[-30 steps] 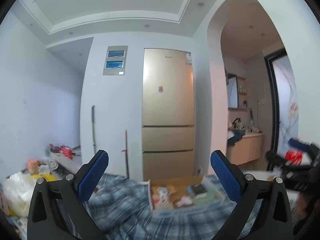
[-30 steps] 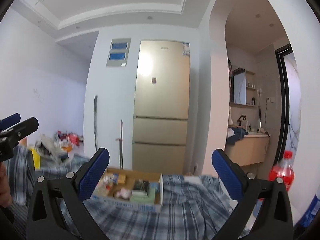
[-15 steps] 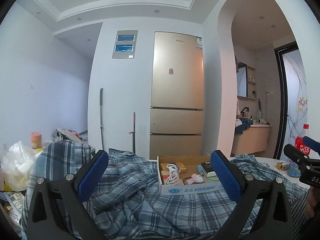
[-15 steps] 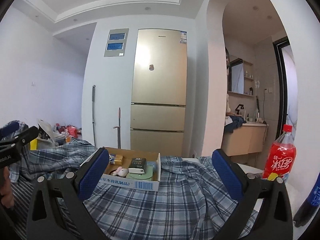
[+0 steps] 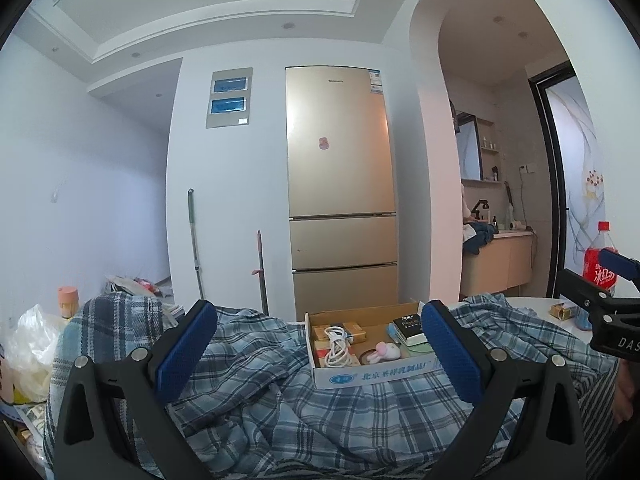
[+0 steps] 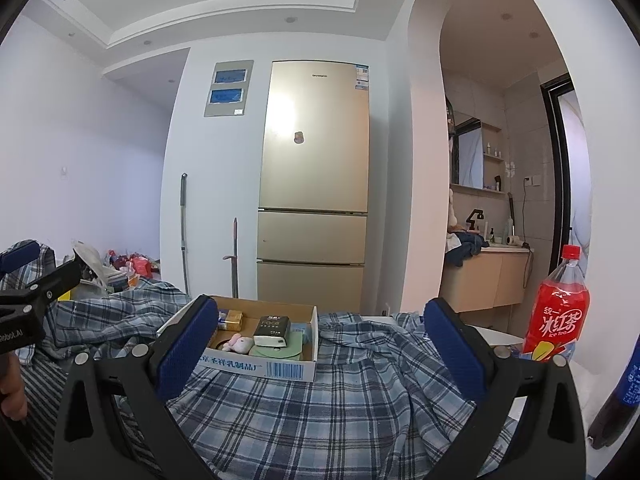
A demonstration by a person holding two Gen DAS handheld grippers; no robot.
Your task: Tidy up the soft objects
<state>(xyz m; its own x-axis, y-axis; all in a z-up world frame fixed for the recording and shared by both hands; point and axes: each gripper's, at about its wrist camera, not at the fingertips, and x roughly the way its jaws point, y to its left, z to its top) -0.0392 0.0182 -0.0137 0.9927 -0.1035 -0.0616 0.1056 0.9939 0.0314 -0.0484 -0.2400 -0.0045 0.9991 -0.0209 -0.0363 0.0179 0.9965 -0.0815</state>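
A blue plaid shirt (image 5: 280,400) (image 6: 340,400) lies crumpled over the table. On top of it rests a shallow cardboard box (image 5: 372,374) (image 6: 256,368) holding a white cable (image 5: 335,346), a small pink plush (image 5: 386,351) (image 6: 238,343), a dark tissue pack (image 6: 273,330) and small packets. My left gripper (image 5: 320,354) hovers open just before the box, nothing between its blue pads. My right gripper (image 6: 320,354) is also open and empty, over the shirt right of the box. Each gripper shows at the edge of the other's view.
A red ice-tea bottle (image 6: 558,308) (image 5: 600,260) stands at the table's right, a dark bottle (image 6: 620,400) nearer. A white plastic bag (image 5: 28,352) and clutter lie left. A gold fridge (image 5: 340,184), a mop and a broom stand behind; a washbasin nook opens at right.
Both cameras have tilted down and steadied; the shirt and the box now sit higher and closer in view. Both grippers stayed open and empty.
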